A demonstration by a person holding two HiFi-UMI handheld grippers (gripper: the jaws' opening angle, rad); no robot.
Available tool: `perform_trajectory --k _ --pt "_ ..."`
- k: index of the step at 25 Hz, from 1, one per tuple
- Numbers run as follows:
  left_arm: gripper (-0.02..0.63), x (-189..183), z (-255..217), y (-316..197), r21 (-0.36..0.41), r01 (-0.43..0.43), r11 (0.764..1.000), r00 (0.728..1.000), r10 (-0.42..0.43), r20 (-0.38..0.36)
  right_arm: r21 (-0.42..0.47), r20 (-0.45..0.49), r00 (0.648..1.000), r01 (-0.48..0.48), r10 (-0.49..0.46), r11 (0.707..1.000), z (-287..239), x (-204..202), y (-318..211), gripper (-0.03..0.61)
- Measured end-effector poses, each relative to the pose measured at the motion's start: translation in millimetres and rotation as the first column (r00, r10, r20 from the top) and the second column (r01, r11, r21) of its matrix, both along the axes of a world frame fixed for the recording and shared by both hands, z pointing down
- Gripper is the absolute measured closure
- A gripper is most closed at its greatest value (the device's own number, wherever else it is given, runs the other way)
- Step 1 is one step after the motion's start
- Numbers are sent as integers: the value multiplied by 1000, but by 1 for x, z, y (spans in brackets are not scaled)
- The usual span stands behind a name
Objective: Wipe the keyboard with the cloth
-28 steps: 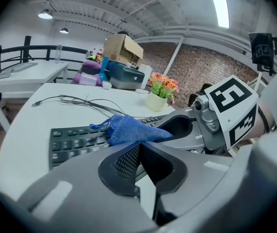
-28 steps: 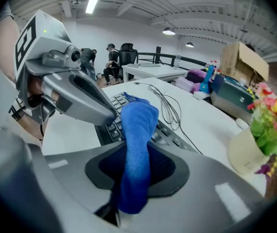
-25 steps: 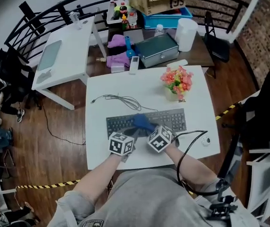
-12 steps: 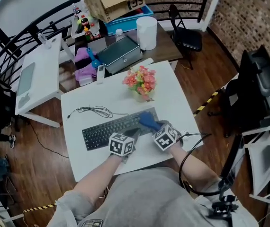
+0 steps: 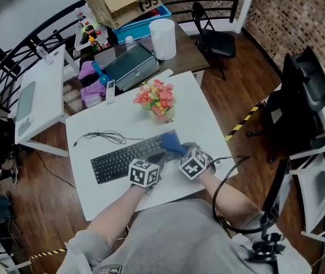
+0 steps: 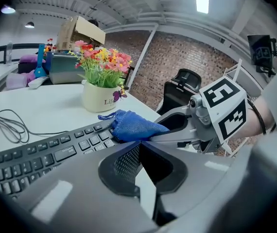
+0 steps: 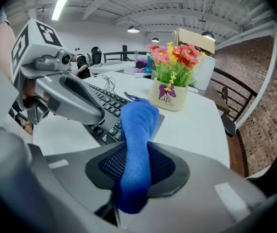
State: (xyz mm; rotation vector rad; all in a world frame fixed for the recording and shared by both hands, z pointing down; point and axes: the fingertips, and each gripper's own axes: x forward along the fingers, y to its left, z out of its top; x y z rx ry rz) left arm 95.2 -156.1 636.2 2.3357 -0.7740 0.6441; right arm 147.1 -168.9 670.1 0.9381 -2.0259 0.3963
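Right tool (image 7: pixel 137 152) pinches cloth (image 7: pixel 139 118) on keyboard (image 7: pixel 103 102) (flowerpot (image 7: pixel 170 99) just beyond); left tool (image 6: pixel 139 146) pressed together.

A black keyboard (image 5: pixel 120 160) lies aslant on the white worktop (image 5: pixel 208 121). At the keyboard's right end the right claw (image 5: pixel 178 150) holds a blue cloth (image 5: pixel 171 143) on the keys. The left claw (image 5: pixel 157 161) is at the keyboard's near edge, just left of the cloth. Behind the keyboard stands a pot of flowers (image 5: pixel 154 100), and a loose cable (image 5: pixel 102 136) lies there too.
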Motion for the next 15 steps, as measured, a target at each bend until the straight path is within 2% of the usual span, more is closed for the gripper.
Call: perform_trajectory --k 10,15 --pt "621 -24 -8 -34 8 143 990 990 -143 4 32 -16 992 128 -127 991 -9 -26 -64 462" --pt "621 -26 -7 -33 0 150 989 989 -150 14 31 -17 986 164 -163 986 -10 -28 -63 462"
